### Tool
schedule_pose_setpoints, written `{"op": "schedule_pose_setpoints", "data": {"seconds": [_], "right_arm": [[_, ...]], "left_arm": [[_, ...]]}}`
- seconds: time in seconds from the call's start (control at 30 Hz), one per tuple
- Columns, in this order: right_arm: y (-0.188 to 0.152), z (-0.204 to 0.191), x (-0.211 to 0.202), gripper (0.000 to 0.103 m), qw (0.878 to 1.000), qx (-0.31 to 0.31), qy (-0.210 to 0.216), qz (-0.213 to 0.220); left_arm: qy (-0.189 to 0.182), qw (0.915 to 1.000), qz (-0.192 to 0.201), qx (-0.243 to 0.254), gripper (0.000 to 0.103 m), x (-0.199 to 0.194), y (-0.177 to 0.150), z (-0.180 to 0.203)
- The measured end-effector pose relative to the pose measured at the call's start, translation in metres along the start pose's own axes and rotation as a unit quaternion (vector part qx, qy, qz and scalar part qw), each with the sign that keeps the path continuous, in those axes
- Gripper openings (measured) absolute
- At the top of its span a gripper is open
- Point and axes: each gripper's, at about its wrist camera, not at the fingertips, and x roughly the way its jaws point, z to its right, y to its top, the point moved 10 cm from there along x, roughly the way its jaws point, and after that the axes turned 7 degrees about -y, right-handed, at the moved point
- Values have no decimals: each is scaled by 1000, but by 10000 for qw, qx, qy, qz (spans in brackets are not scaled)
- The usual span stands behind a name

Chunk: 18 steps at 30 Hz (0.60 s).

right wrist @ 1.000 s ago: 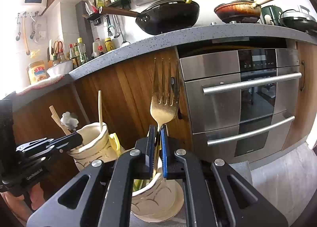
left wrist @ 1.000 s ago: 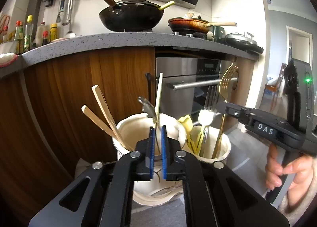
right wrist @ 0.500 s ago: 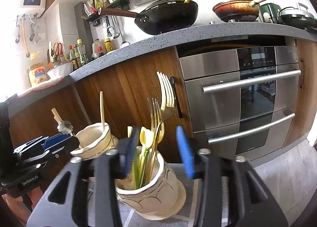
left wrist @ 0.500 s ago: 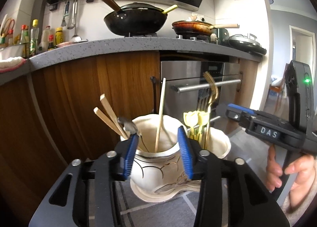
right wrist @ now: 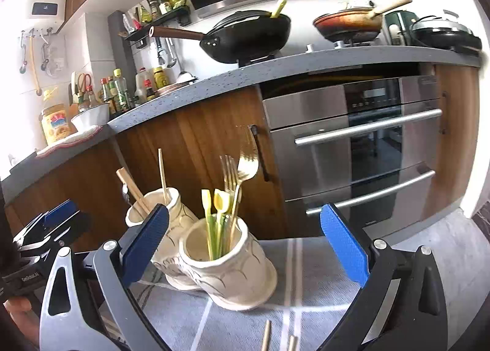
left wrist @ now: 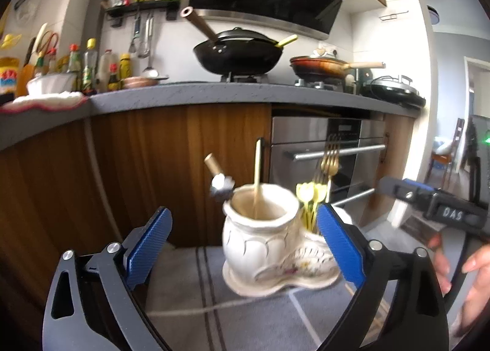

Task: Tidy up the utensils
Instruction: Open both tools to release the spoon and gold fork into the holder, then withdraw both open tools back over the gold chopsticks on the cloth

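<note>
A cream ceramic double utensil holder (left wrist: 275,253) stands on a grey striped cloth. Its left cup (right wrist: 171,207) holds pale chopsticks (left wrist: 256,179) and a wooden-handled utensil (left wrist: 219,178). Its right cup (right wrist: 226,262) holds gold forks (right wrist: 243,167) and yellow-green utensils (right wrist: 219,207). My left gripper (left wrist: 245,240) hangs just short of the left cup, its jaws opening and gripping nothing. My right gripper (right wrist: 245,240) hangs just short of the right cup, its jaws also opening, with nothing held. Each gripper shows in the other's view: right gripper (left wrist: 398,187), left gripper (right wrist: 61,216).
Two wooden stick ends (right wrist: 266,335) lie on the cloth (right wrist: 306,283) near the bottom edge. Behind the holder are wooden cabinet fronts (left wrist: 137,161) and a steel oven (right wrist: 352,149). The counter (left wrist: 183,94) above carries pans and bottles. A hand (left wrist: 471,274) holds the right gripper.
Both grippers were shut, the left on a thin utensil, the right on a gold fork. Both let go, spread wide and drew back; the fork now stands in the right cup.
</note>
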Motion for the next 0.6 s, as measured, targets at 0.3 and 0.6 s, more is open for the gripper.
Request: {"op": "schedule_pose_setpoints", "data": {"seconds": [0.3, 0.6], "right_arm": [[-46, 19, -18, 98, 9982, -253, -379, -394], [-110, 53, -7, 98, 9881, -165, -773, -1317]], "left_arm": [[310, 9987, -369, -190, 97, -11, -44, -16], [306, 9953, -818, -412, 97, 2, -84, -16]]}}
